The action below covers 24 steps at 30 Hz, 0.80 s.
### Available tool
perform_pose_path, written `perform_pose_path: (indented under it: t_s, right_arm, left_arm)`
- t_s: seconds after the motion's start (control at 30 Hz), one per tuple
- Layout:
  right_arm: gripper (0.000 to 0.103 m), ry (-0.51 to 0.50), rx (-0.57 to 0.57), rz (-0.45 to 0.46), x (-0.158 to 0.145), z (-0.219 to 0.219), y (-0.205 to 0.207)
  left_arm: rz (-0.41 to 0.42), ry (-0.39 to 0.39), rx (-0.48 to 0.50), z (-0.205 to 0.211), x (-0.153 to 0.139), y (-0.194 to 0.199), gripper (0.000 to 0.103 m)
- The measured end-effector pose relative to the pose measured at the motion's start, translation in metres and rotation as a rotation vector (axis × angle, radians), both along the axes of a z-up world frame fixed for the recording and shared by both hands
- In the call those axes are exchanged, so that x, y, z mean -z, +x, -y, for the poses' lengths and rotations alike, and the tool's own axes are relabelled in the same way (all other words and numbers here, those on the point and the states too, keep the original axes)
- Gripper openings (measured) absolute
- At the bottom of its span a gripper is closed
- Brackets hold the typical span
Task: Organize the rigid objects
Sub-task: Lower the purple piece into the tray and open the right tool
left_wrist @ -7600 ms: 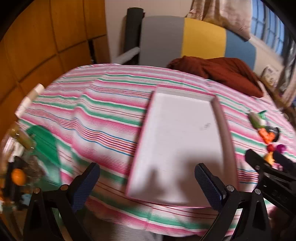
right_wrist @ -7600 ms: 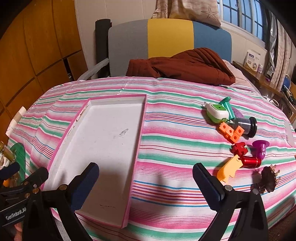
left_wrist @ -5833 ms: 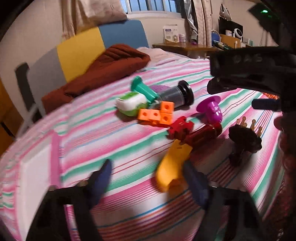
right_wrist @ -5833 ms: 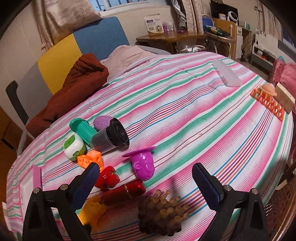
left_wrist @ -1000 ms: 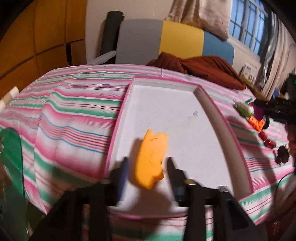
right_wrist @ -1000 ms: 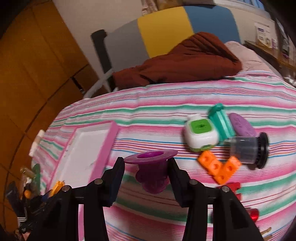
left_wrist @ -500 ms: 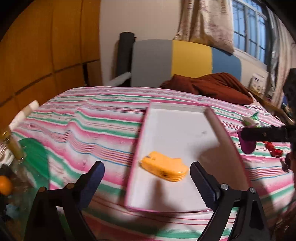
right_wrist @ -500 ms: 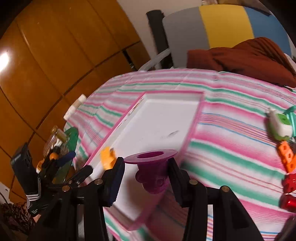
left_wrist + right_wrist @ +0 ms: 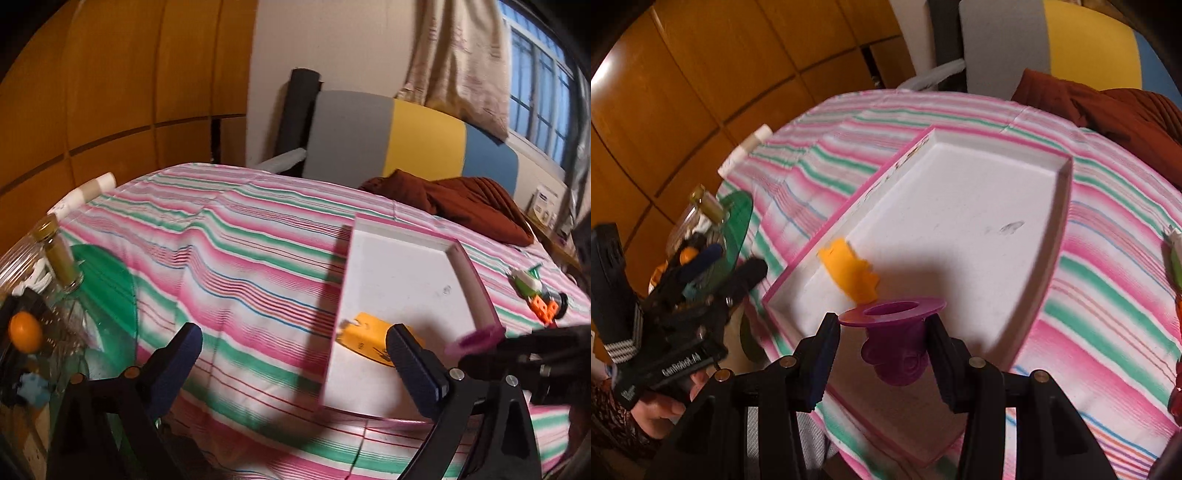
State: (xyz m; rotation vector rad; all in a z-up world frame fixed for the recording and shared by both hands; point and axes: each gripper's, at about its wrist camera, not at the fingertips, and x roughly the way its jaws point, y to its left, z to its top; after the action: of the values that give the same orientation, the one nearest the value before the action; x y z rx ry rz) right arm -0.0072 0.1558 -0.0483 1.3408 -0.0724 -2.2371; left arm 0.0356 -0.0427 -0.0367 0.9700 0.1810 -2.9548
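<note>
- My right gripper (image 9: 882, 345) clamps the purple toy (image 9: 895, 338) over the tray's (image 9: 979, 206) near end, just by the yellow piece (image 9: 851, 275).
- Risk: let go too early and the toy tips, rolls or knocks the yellow piece.
- Left gripper (image 9: 291, 363): jaws opening wide, nothing btwn them; could clip the tray rim.

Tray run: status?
Left gripper opening, empty. Right gripper shut on purple piece, over white tray. Orange piece already inside; drop spot clear.
</note>
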Motion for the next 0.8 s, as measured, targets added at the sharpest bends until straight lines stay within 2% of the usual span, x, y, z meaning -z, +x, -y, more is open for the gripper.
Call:
perform_pose_path:
  t_s: [0.3, 0.53, 0.8]
  right_arm:
    - [0.049, 0.098, -0.035, 0.005, 0.008, 0.027, 0.009]
    - [0.050, 0.054, 0.038, -0.007, -0.006, -0.001, 0.017]
    - [0.050, 0.012, 0.199, -0.028, -0.020, -0.054, 0.022]
  left_arm:
    - [-0.014, 0.020, -0.047, 0.009, -0.003, 0.002, 0.103]
    - [-0.010, 0.022, -0.045, 0.004, -0.001, 0.004, 0.103]
    - [-0.017, 0.044, 0.065, -0.018, -0.005, 0.010, 0.103]
